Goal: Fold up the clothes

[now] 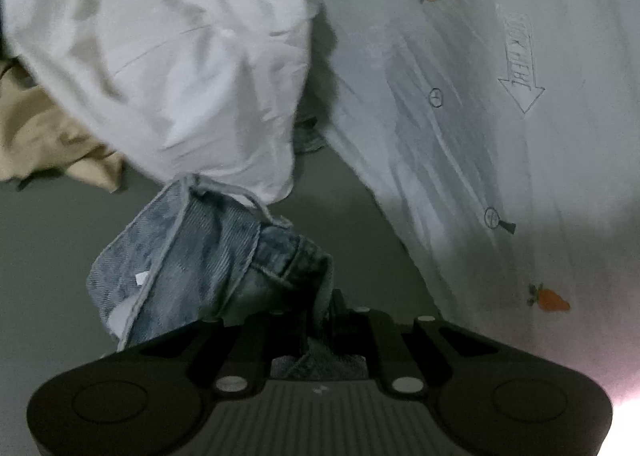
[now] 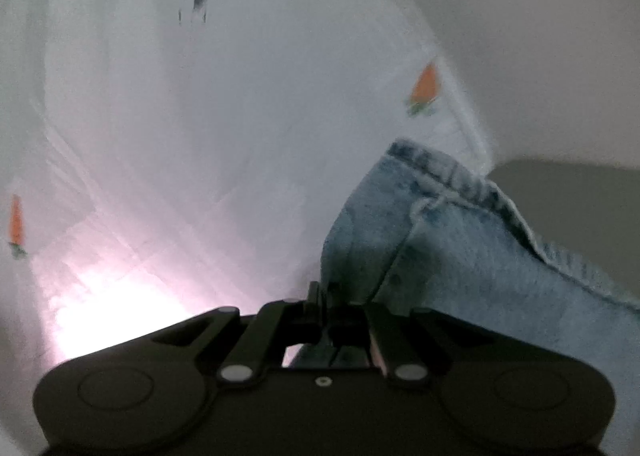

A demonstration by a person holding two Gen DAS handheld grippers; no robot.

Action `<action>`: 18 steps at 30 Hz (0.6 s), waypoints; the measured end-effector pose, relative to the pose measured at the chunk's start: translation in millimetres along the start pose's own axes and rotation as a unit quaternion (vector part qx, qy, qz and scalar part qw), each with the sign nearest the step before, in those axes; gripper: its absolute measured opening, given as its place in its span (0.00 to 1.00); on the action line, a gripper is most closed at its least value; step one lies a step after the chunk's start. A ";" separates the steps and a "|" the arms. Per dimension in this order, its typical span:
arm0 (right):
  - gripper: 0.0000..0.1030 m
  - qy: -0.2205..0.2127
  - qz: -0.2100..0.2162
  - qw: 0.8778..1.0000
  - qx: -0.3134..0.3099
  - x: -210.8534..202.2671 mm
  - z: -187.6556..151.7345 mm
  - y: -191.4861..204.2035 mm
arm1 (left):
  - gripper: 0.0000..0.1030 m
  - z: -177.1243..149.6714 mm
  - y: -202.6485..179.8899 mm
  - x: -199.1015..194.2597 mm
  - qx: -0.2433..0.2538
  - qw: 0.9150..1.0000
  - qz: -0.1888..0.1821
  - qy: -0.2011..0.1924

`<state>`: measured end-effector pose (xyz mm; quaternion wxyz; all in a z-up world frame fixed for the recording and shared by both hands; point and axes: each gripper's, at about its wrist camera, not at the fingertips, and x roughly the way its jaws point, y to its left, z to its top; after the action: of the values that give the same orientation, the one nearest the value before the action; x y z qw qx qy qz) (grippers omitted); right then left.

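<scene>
Carrot-print sheet (image 1: 460, 160): a wide white cloth with small orange carrots and a drawn arrow is lying spread over the grey surface (image 1: 48, 240), filling most of both views; it looks to be serving as the folding area.
White garment (image 1: 168, 56): it is sitting bunched and creased in a heap at the far left, not folded, and partly overlapping the denim.
Tan garment (image 1: 48, 136): it is lying crumpled beside the white one, also unfolded.
Jeans (image 1: 192, 248): the denim is hanging twisted and bunched between both tools, partly lifted, with one part trailing under the white heap; in the right wrist view a hemmed edge of the jeans (image 2: 460, 248) is draping over the sheet's edge.
Left hand-held gripper (image 1: 320, 320): its jaws are closing on a fold of denim.
Right hand-held gripper (image 2: 324, 304): its jaws are pinching denim at the near edge.
Progress: I judge the work is only starting; nothing visible is folded yet. The jeans are being held but not laid flat, and two other garments are waiting.
</scene>
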<state>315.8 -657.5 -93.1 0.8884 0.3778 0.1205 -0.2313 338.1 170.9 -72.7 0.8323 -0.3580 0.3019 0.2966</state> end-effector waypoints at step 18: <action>0.61 0.046 -0.117 0.992 -0.013 12.8 -57.4 -42.1 | 0.46 -35.5 -68.3 93.9 0.135 0.988 0.070 0.032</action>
<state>303.4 -645.6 -163.3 0.8536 0.3595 0.2081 -0.3143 436.5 130.6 -131.3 0.8401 -0.2298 0.3901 0.2988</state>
